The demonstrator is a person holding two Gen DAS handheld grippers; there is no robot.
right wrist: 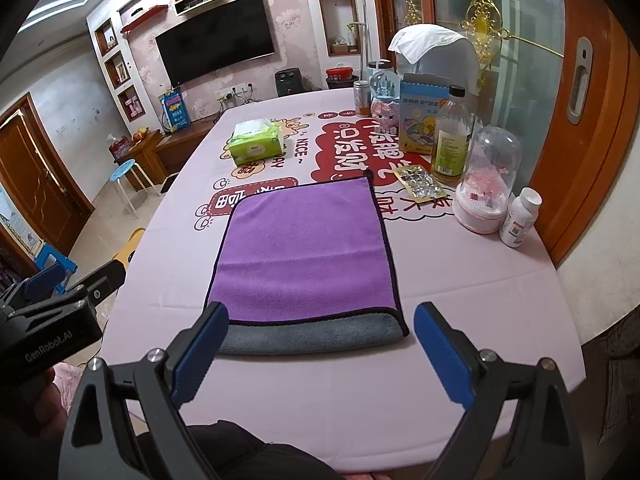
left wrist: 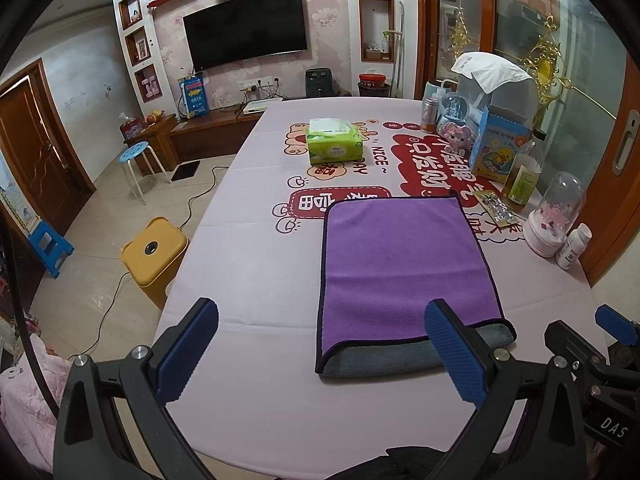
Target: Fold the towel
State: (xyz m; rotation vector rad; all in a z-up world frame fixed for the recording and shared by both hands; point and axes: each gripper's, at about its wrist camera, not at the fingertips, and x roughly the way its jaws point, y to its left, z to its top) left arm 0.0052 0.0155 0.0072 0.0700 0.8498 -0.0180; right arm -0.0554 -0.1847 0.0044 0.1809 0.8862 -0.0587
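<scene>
"Where is the towel (left wrist: 404,264)?"

"It lies flat on the tabletop (left wrist: 256,264), purple side up, with a grey layer peeking out at the near edge. So it looks folded once."

"And the grippers?"

"The left gripper (left wrist: 320,356) and right gripper (right wrist: 322,354) are both spread wide, holding nothing, just in front of it."

"What could go wrong?"

"A pinch might catch only the top layer, or grab the pink cloth under it. A big swing could knock the bottle (right wrist: 452,136) or glass dome (right wrist: 490,176) beside it."

"And the room?"

"A TV (left wrist: 246,26) on the wall, stools on the floor."
</scene>
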